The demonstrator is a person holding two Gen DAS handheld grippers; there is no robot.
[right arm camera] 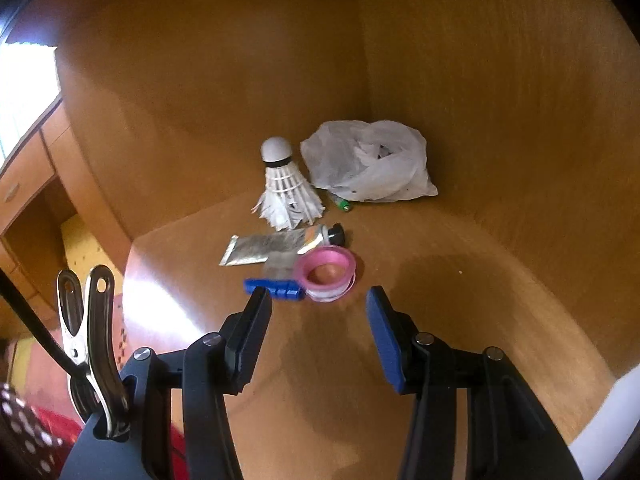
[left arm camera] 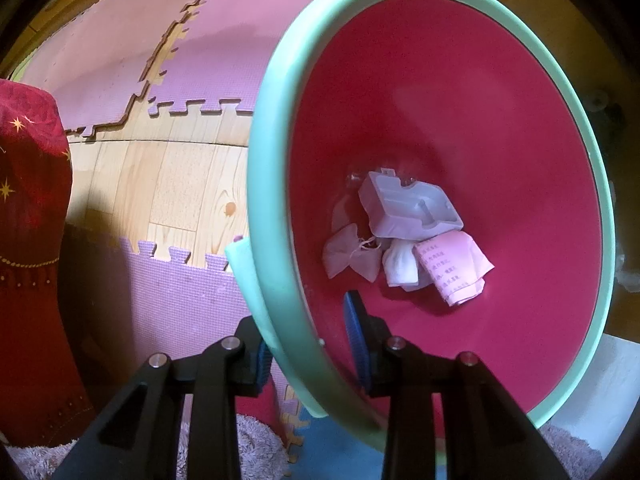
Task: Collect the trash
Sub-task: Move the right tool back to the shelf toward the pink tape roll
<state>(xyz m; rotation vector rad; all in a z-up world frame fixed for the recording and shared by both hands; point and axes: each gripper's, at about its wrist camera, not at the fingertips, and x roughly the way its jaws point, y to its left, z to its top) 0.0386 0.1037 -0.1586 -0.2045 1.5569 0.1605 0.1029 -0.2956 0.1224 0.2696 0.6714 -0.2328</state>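
**Bin partly filled, a cluster of scraps left on the wooden shelf**

Left wrist view: the left hand-held gripper (left arm camera: 310,354) is clamped on the mint-green rim of the trash bin (left arm camera: 272,184), one blue pad inside the rim and one outside, so the bin hangs tilted under it above the pink foam mats (left arm camera: 208,68) and the wooden floor (left arm camera: 168,188). The red inside of the bin already holds some rubbish at the bottom: a white plastic tray (left arm camera: 408,208), a small cloth pouch (left arm camera: 350,258) and a pink printed paper (left arm camera: 454,270) with a crumpled white scrap just beside it. That part of the collecting looks done.

Right wrist view: the right hand-held gripper (right arm camera: 318,312) stands about half open with nothing between its pads, angled down toward a brown wooden shelf corner (right arm camera: 440,280). The things left to gather lie close together there: a pink tape roll (right arm camera: 326,270) nearest the fingertips, a blue plastic strip (right arm camera: 274,288) touching it on the left, a flattened silver tube (right arm camera: 272,246) behind, a worn shuttlecock (right arm camera: 286,188), a crumpled white plastic bag (right arm camera: 368,160) in the corner, and a small green-tipped item (right arm camera: 342,204) at the bag's edge that is too small to identify.

Judging from this, the task is roughly midway; the tape roll looks the likeliest next pick.
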